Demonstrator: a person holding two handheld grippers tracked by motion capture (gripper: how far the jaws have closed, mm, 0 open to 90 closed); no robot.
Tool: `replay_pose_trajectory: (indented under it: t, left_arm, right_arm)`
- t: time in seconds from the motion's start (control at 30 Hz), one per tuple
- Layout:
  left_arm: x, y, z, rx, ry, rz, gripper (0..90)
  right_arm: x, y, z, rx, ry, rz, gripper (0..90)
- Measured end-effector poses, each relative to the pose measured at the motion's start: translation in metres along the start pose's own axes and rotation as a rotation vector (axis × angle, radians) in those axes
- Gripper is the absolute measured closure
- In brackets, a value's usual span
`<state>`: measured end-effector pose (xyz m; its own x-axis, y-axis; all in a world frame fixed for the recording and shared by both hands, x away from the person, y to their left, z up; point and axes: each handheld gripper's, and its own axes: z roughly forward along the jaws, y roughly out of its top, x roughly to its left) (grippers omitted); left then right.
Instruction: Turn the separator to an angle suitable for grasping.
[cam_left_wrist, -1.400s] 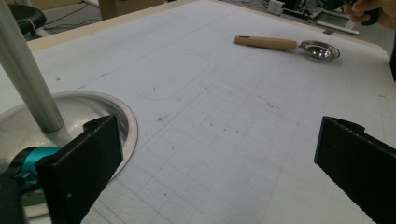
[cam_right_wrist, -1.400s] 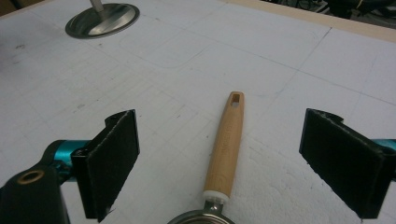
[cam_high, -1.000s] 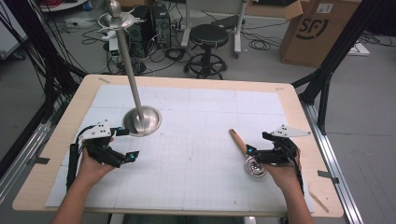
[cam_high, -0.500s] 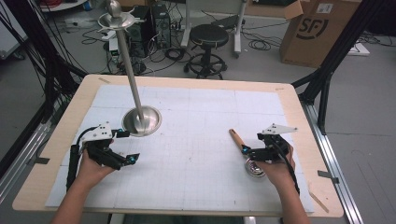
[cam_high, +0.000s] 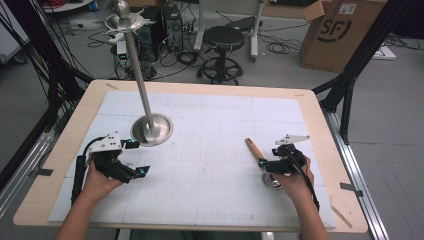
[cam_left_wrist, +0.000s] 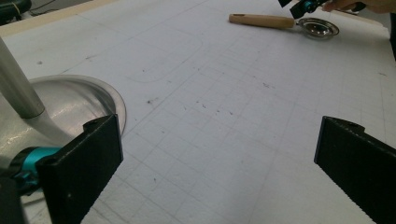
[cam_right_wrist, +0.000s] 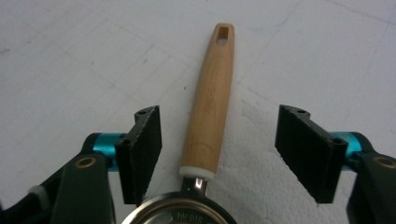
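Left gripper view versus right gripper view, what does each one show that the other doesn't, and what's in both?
Left gripper view alone: the metal stand with its round base and pole, its own wide-open fingers, and the other gripper far off. Right gripper view alone: a slot at the handle's end, engraved lettering, and open fingers flanking the handle. Both: the wooden-handled measuring spoon lying on the white gridded mat.
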<state>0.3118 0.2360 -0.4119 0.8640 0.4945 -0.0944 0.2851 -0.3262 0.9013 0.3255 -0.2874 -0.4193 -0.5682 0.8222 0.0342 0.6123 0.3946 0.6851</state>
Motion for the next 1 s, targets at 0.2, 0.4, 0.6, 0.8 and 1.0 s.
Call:
replay_pose_trajectory:
  t: [0.2,0.4,0.6,0.8,1.0]
  left_arm:
    - [0.001,0.000,0.001,0.000,-0.002,0.001,1.7]
    - [0.001,0.000,0.001,0.004,-0.003,0.000,1.7]
    - [0.000,0.000,0.003,0.010,-0.001,0.002,1.7]
    - [0.000,0.000,0.002,0.010,-0.003,0.002,1.7]
    - [0.000,-0.001,0.004,0.018,-0.006,0.006,1.8]
  right_arm:
    - [0.001,-0.002,0.005,0.040,0.008,-0.002,39.0]
    - [0.003,-0.002,0.009,0.075,0.007,-0.014,47.8]
    - [0.004,-0.002,0.011,0.086,0.006,-0.027,57.1]
    - [0.007,0.000,0.015,0.116,0.000,-0.036,59.8]
    - [0.008,0.002,0.016,0.139,-0.011,-0.040,60.0]
